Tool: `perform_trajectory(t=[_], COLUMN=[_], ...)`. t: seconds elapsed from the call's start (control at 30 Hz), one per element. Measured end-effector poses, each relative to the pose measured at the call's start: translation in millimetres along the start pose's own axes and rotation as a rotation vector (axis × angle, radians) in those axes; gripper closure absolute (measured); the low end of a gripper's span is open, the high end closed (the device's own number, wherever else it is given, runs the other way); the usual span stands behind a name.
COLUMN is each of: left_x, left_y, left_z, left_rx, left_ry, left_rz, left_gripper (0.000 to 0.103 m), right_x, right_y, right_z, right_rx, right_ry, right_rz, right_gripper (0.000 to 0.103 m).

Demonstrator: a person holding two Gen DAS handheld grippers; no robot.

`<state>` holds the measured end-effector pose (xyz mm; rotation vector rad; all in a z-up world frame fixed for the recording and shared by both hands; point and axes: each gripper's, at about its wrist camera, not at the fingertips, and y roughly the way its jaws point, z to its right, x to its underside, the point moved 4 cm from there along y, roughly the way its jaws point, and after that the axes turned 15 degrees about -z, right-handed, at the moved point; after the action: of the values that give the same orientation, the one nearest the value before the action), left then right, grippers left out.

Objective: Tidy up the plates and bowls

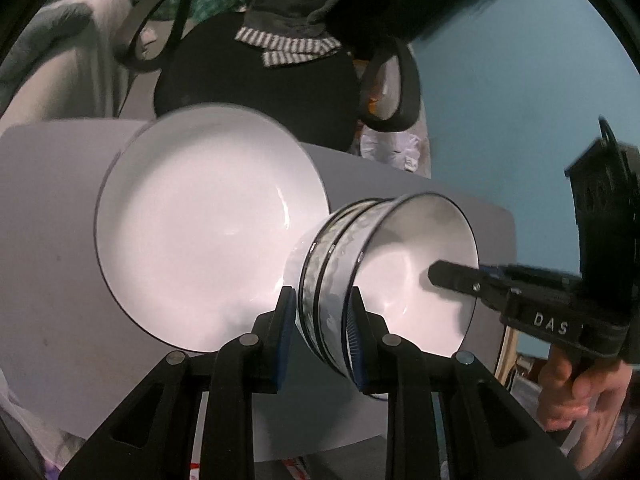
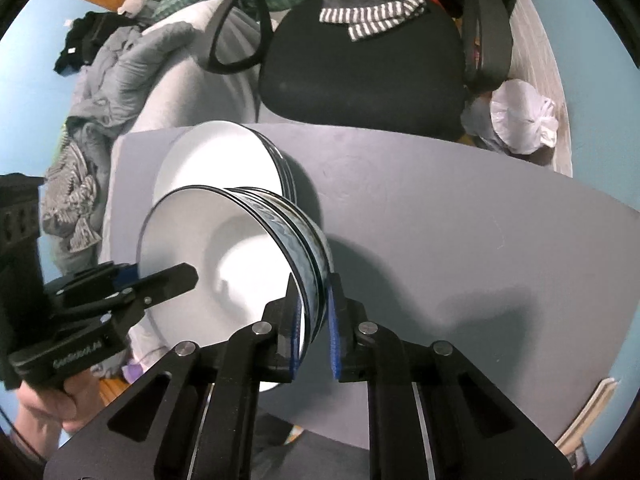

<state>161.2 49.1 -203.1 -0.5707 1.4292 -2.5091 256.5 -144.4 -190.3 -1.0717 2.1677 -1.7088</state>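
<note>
A nested stack of bowls (image 1: 400, 280), white inside with a blue-grey patterned outside and black rims, hangs tilted above the grey table (image 2: 440, 208). My left gripper (image 1: 320, 304) is shut on the stack's rims at one side. My right gripper (image 2: 314, 316) is shut on the rim at the opposite side. Each gripper shows in the other's view with one finger (image 1: 452, 280) (image 2: 172, 280) inside the top bowl. Just beyond the bowls, a stack of white plates (image 1: 208, 220) (image 2: 216, 160) rests on the table. The bowls overlap the plates' near edge.
A black office chair (image 2: 360, 72) with a striped cloth draped over it stands behind the table. Grey bedding (image 2: 120, 64) lies at the left and a white plastic bag (image 2: 520, 116) on the floor at the right. The table's right half (image 2: 500, 240) is bare.
</note>
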Motion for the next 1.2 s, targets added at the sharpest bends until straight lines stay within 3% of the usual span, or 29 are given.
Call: perform_trajectory(t=[0.17, 0.47, 0.63, 0.73, 0.87, 1.2], left_x=[-2.4, -8.9, -9.0, -10.4, -11.8, -15.7], left_y=[4.4, 13.7, 13.3, 13.9, 13.1, 15.4], left_z=[-5.5, -14.5, -19.7, -23.0, -24.7, -42.0], left_rx=[0.005, -0.005, -0.029, -0.035, -0.044, -0.061], left_ry=[-0.025, -0.047, -0.055, -0.063, -0.065, -0.113], left_rz=[0.031, 0.031, 0.042, 0.034, 0.032, 0.021], left_gripper=[0.078, 0.077, 0.065, 0.065, 0.074, 0.077], right_x=[1.9, -5.0, -9.2, -11.4, -17.6, -36.8], right_y=[7.1, 3.9, 1.9, 0.1, -1.9, 2.5], right_z=[2.8, -8.2, -15.4, -18.7, -27.4, -52.4], right_rx=[-0.038, -0.018, -0.002, 0.005, 0.021, 0.061], right_ry=[0.031, 0.029, 0.021, 0.007, -0.018, -0.079], right_rz=[-0.005, 0.012, 0.016, 0.022, 0.028, 0.020], right_gripper=[0.092, 0.091, 0.090, 0.088, 0.088, 0.086])
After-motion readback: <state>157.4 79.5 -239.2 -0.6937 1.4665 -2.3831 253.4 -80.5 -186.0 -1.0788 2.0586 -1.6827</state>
